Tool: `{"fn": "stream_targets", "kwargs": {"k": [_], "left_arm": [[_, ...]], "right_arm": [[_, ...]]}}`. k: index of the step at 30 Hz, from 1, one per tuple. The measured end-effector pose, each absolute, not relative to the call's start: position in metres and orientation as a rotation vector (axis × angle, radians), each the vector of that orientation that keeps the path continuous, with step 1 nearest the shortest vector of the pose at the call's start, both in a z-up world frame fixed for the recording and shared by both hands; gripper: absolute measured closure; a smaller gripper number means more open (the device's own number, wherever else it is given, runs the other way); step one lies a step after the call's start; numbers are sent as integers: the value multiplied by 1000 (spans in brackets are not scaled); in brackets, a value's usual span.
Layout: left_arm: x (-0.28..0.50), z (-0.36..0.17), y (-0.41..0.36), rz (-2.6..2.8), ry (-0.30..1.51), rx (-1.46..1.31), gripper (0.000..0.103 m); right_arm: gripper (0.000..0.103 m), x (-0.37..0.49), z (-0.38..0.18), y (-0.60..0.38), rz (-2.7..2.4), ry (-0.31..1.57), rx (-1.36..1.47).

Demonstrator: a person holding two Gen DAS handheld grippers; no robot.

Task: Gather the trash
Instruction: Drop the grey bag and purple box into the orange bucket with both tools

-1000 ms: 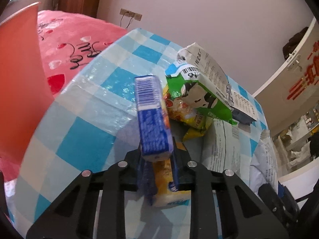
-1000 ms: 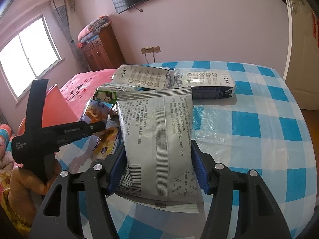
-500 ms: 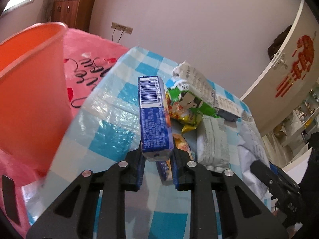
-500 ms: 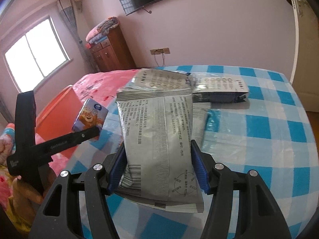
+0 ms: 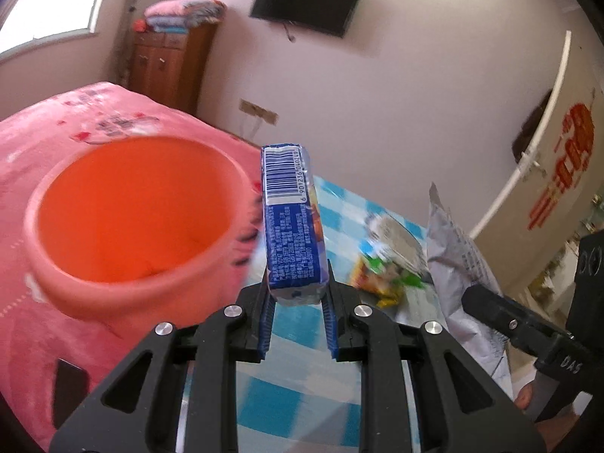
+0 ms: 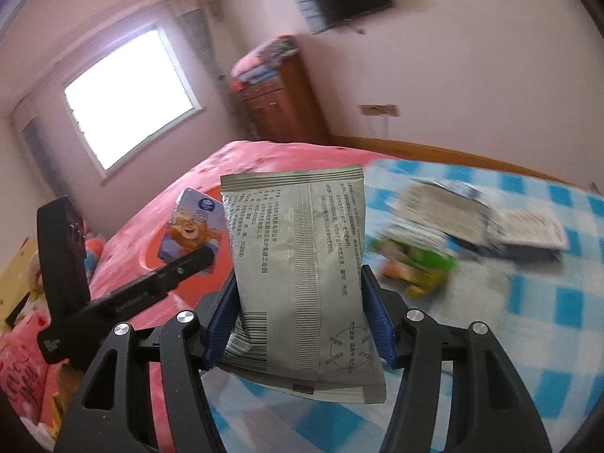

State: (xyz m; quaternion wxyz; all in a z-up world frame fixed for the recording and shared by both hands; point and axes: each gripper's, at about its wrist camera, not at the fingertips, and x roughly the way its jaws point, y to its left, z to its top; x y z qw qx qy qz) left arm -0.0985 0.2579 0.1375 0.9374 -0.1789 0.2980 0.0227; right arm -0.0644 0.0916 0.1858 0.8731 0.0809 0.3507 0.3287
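My left gripper (image 5: 296,298) is shut on a blue snack box (image 5: 290,219) with a barcode, held upright just right of the open orange bin (image 5: 128,222). The box also shows in the right wrist view (image 6: 192,230), with a cartoon bear on its face. My right gripper (image 6: 300,302) is shut on a grey foil packet (image 6: 302,264), held upright above the checked table (image 6: 547,302). The packet shows at the right of the left wrist view (image 5: 456,256). More wrappers (image 6: 422,260) lie on the table, blurred.
The bin stands against a pink bed (image 5: 49,120) left of the blue-and-white checked table (image 5: 302,404). A wooden cabinet (image 5: 166,68), a wall TV (image 5: 305,3) and a white door (image 5: 558,173) stand behind.
Both grippers have risen and swung left towards the bin with their loads. The bin's opening has come into full view beside the blue box.
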Motion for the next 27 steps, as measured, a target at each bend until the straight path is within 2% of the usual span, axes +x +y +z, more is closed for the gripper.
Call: {"fn": "stream_targets", "kwargs": {"k": [7,15,16,17,22,27], "left_arm": [[-98,147,308,171,574,-354,79],[-78,127,350,262,617,-370,77],[-78,124,352,272,629,-368,68],[-78,122,354,292,638,-364,53],[-84,119,360,371,618,-319,28],[-93,124,360,378,576,-327,24]], "right_arm": [[41,-37,215,181,850,721,136],[38,-10,221,255,932,715,98],[31,-4,217,265,930,722,90],[23,-1,213,267,931,731,95],[13,6,202,259,924,749,186],[10,1,200,224,822,703,217]]}}
